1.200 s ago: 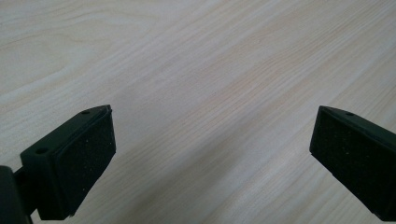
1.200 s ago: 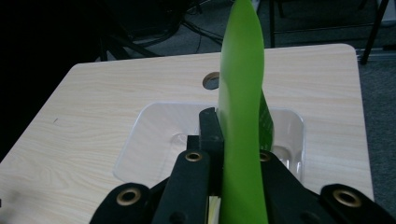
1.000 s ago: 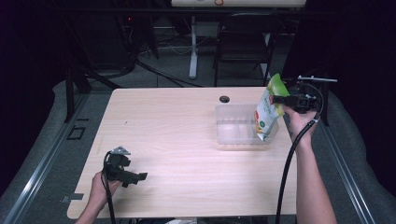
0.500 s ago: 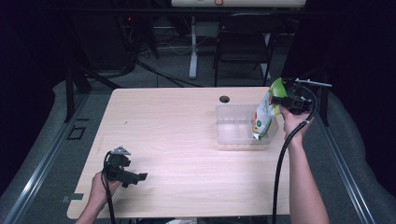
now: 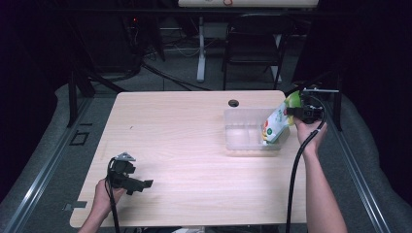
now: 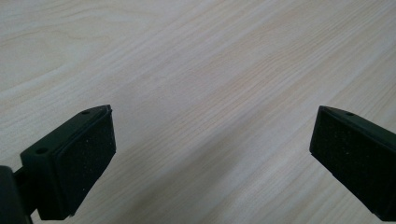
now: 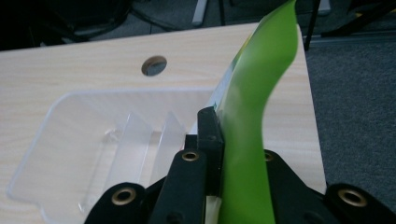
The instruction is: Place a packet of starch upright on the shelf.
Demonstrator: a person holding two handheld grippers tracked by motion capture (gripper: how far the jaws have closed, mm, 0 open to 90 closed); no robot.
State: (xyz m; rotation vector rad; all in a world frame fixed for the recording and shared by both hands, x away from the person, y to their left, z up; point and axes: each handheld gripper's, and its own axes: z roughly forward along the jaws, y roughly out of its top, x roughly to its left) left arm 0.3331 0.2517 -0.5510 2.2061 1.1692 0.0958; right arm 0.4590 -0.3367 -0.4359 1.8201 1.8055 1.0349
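Note:
A green and white pouch [image 5: 274, 127] leans tilted, its lower end inside the clear plastic bin [image 5: 243, 145] at the table's right side. My right gripper [image 5: 291, 110] is shut on the pouch's green top edge. In the right gripper view the green film [image 7: 257, 93] curves up between the jaws of the right gripper [image 7: 224, 126], above the bin [image 7: 70, 140] and its dividers. The jaws have just eased open a trace, and the pouch is still pinched between them. My left gripper [image 5: 141, 183] rests near the table's front left corner. The left gripper [image 6: 212, 154] is open over bare wood.
The light wooden table [image 5: 184, 145] has a round cable hole [image 5: 233, 103] just behind the bin. Dark chairs and desk legs stand beyond the far edge. The right edge of the table runs close beside the bin.
My right gripper has sunk with the pouch, bringing its lower end down into the bin. The left gripper has stayed where it was.

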